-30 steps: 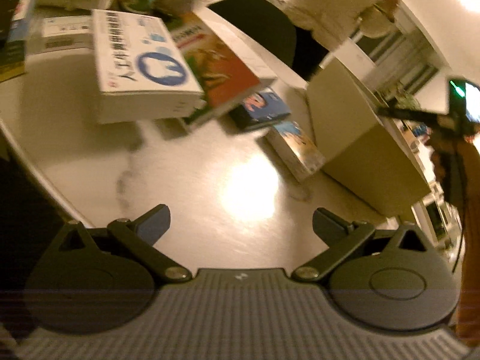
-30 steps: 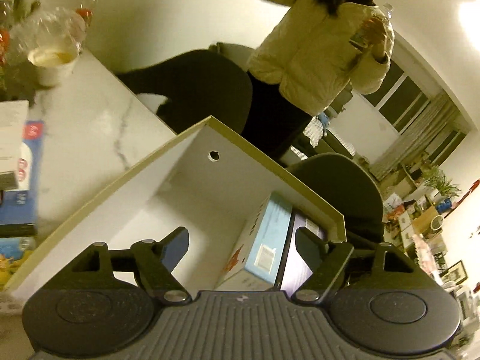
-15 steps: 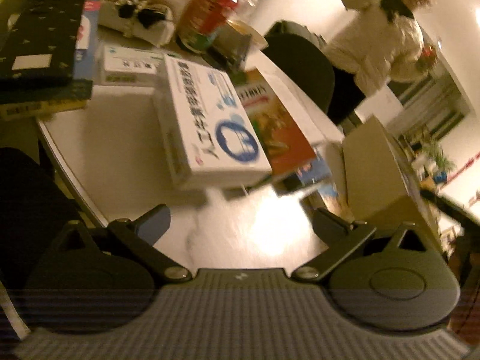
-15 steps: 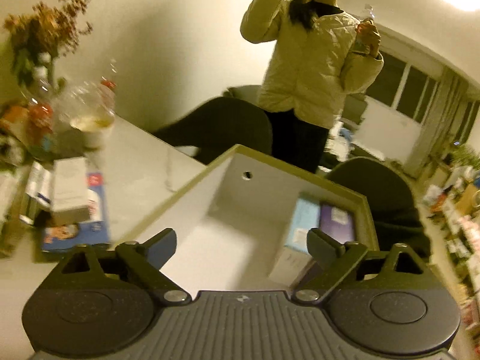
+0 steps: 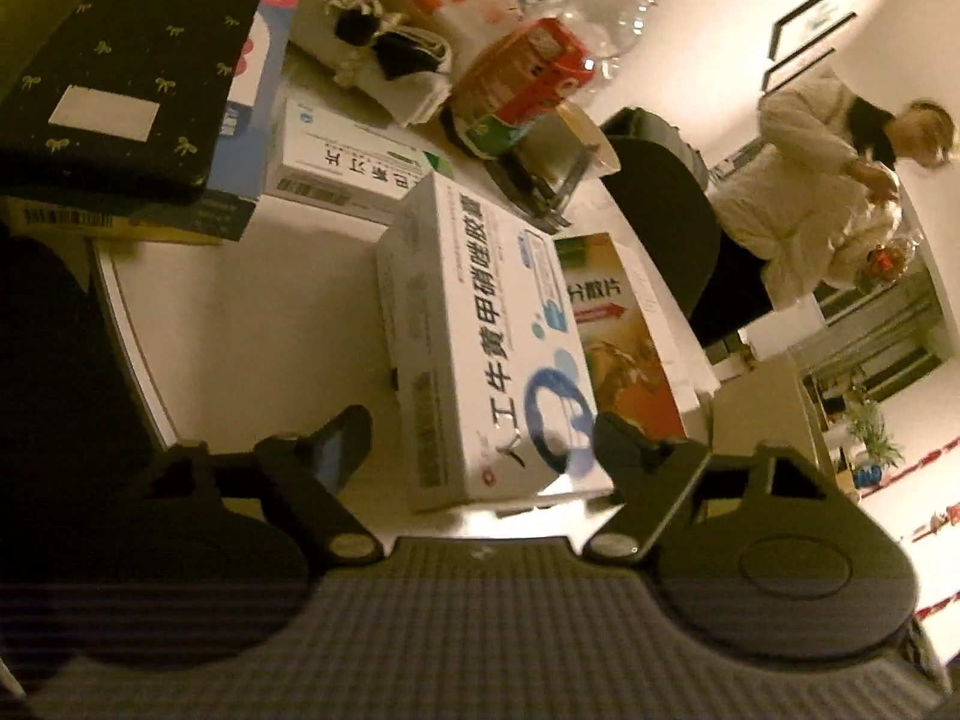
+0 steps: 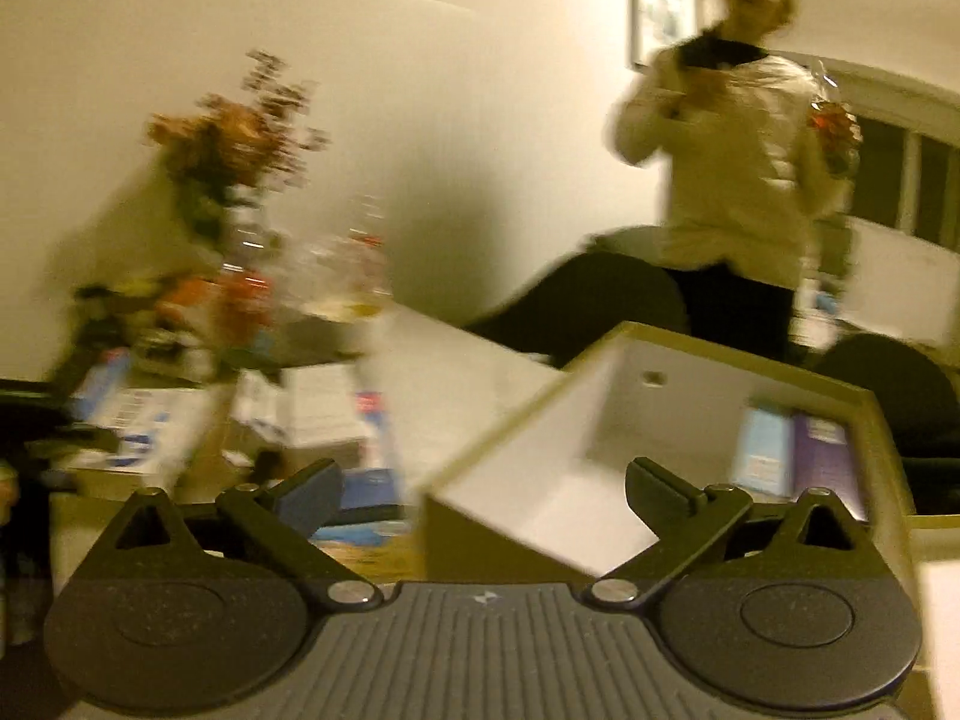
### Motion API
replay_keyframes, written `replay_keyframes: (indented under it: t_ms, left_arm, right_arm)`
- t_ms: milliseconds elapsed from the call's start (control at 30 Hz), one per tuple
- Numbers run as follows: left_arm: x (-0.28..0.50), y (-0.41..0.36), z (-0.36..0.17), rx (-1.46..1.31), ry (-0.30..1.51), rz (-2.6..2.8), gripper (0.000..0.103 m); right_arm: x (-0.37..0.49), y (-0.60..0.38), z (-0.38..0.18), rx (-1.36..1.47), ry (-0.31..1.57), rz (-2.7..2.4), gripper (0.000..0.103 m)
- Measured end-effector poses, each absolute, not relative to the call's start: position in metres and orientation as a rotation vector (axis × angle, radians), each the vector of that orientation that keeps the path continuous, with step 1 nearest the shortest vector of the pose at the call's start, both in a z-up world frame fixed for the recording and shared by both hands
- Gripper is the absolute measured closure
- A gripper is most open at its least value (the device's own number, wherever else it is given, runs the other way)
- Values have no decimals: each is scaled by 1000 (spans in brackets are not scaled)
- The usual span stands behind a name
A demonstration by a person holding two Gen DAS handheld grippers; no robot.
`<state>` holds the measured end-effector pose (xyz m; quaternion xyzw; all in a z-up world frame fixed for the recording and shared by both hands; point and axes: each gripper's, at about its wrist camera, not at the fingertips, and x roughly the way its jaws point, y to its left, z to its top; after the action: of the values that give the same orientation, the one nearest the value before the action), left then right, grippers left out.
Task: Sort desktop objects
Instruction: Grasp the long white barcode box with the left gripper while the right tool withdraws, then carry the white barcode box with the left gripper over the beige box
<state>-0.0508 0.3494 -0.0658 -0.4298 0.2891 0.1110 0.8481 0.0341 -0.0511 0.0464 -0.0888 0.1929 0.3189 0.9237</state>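
Your left gripper (image 5: 480, 438) now straddles the white medicine box (image 5: 480, 354) on the table (image 5: 252, 324), jaws closing but not yet pinching; right gripper (image 6: 480, 492) spreads empty beside the bin (image 6: 660, 360).

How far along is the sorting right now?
Done: two boxes, a light blue one and a purple one, stand in the bin. In hand: the left gripper is closing around the white box, pads not yet pressing; the right gripper is opening, empty, by the bin. Left: the orange box, the small white box and the dark stack on the table.
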Motion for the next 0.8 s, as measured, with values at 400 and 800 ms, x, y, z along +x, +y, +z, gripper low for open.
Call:
replay_keyframes:
  t_ms: [400,800]
  left_arm:
    - [-42,333,-48,-810,612,296,60]
    - [-13,301,-11,-580,640,380,76]
  right_arm:
    - [-3,-11,8,-271,398,1163,1]
    - [10,-14,-16,-164,554,1192,1]
